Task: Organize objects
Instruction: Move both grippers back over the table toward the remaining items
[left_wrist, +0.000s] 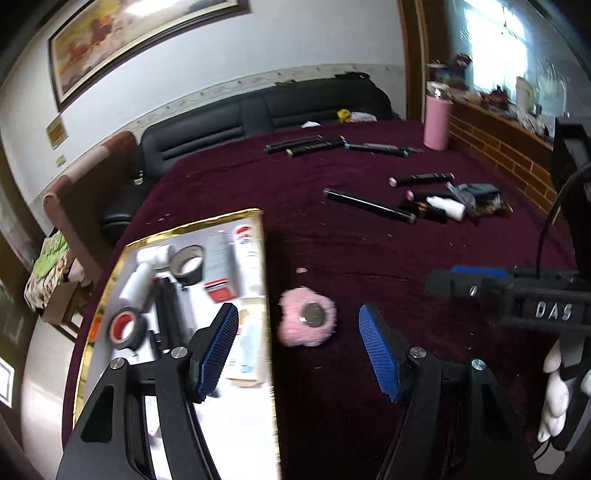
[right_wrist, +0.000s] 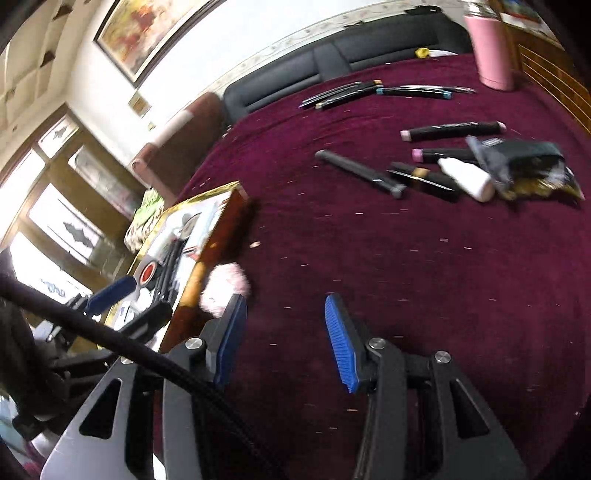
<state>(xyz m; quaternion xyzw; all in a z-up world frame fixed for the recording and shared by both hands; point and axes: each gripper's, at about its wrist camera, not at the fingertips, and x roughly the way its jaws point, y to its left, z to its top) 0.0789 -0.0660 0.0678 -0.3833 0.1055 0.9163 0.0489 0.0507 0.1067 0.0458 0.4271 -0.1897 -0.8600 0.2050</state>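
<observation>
A pink fluffy pom-pom (left_wrist: 307, 322) with a round metal disc in its middle lies on the maroon cloth, just right of a gold-rimmed box (left_wrist: 264, 258). My left gripper (left_wrist: 299, 347) is open and empty, its blue pads either side of the pom-pom and slightly nearer. The box holds tape rolls (left_wrist: 125, 328), white tubes and a black tool. My right gripper (right_wrist: 284, 339) is open and empty over bare cloth; the pom-pom (right_wrist: 225, 288) shows blurred beside its left finger. The right gripper also shows in the left wrist view (left_wrist: 480, 284).
Black markers (right_wrist: 452, 131), a long black pen (right_wrist: 360, 173), a white tube (right_wrist: 467, 179) and a dark foil pouch (right_wrist: 528, 166) lie mid-table at right. More pens (right_wrist: 373, 90) lie far back. A pink tumbler (right_wrist: 491, 51) stands at the far right. A black sofa (left_wrist: 258, 110) is behind.
</observation>
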